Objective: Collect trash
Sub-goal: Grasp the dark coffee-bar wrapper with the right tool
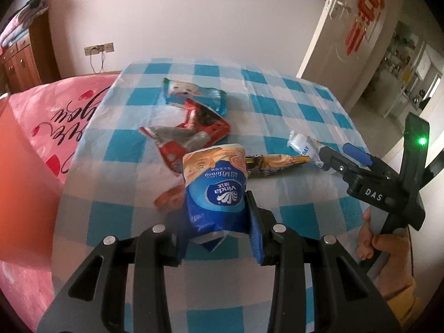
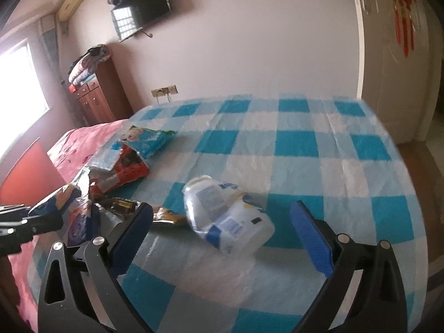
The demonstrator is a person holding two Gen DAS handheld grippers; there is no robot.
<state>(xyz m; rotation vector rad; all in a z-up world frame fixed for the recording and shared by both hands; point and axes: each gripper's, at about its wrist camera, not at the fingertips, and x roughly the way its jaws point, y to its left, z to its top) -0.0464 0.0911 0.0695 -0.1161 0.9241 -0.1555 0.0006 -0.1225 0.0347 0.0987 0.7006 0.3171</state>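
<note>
My left gripper (image 1: 216, 211) is shut on a blue Vinda tissue wrapper (image 1: 215, 186), held just above the blue checked tablecloth (image 1: 277, 105). My right gripper (image 2: 222, 222) is open, its blue pads on either side of a crumpled white and blue wrapper (image 2: 227, 216) lying on the cloth; it also shows in the left wrist view (image 1: 301, 144), where the right gripper (image 1: 333, 158) reaches it. A brown and yellow wrapper (image 1: 274, 162) lies between them. A red snack bag (image 1: 191, 133) and a blue cartoon bag (image 1: 194, 94) lie farther back.
A pink bedcover (image 1: 55, 116) lies left of the table. A wooden cabinet (image 2: 100, 97) stands by the wall, with a wall TV (image 2: 147, 2) above. A white door (image 1: 347, 27) is open at the right. The table edge (image 2: 402, 166) drops off at the right.
</note>
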